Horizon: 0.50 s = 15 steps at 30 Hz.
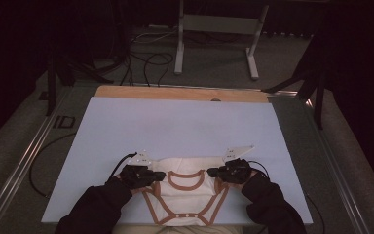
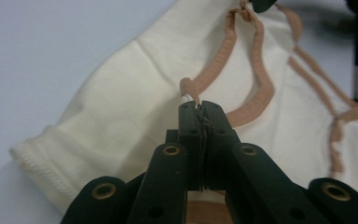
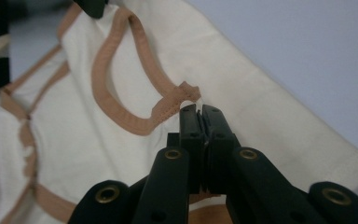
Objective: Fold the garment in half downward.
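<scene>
Left gripper (image 2: 200, 108) and right gripper (image 3: 199, 112) are each pinched on the neckline trim of the baby bodysuit (image 1: 187, 192), lying at the table's (image 1: 175, 126) near edge; it should be lifted evenly, so neither shoulder slips.

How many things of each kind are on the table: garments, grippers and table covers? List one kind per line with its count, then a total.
Garments: 1, the cream bodysuit with brown trim.
Grippers: 2, the left gripper and the right gripper, each shut on the neckline.
Table covers: 1, the pale blue sheet.
Total: 4
</scene>
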Each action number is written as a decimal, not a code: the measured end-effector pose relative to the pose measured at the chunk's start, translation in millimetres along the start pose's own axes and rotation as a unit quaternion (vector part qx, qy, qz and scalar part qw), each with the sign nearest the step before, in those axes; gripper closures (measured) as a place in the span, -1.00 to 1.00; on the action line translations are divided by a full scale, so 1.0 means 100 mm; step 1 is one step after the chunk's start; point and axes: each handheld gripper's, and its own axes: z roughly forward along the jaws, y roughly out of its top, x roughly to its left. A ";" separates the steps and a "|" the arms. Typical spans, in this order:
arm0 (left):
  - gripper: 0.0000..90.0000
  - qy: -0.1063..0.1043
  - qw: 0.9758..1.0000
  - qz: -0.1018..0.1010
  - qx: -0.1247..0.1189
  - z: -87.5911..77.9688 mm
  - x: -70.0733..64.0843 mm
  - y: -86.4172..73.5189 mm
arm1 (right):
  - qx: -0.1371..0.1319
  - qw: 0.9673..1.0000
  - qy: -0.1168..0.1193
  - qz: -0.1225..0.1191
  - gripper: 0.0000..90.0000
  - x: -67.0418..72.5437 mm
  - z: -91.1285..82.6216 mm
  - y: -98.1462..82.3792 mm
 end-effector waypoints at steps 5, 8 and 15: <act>0.98 -0.023 1.000 0.004 -0.013 -0.06 -0.11 -0.03 | -0.016 1.000 0.014 -0.004 0.97 0.14 -0.10 -0.04; 0.97 -0.036 0.999 0.013 -0.015 -0.09 -0.18 -0.06 | -0.024 0.999 0.030 -0.004 0.97 0.22 -0.13 -0.08; 0.97 -0.059 0.998 0.029 -0.013 -0.14 -0.29 -0.17 | -0.023 0.998 0.049 -0.012 0.96 0.37 -0.16 -0.15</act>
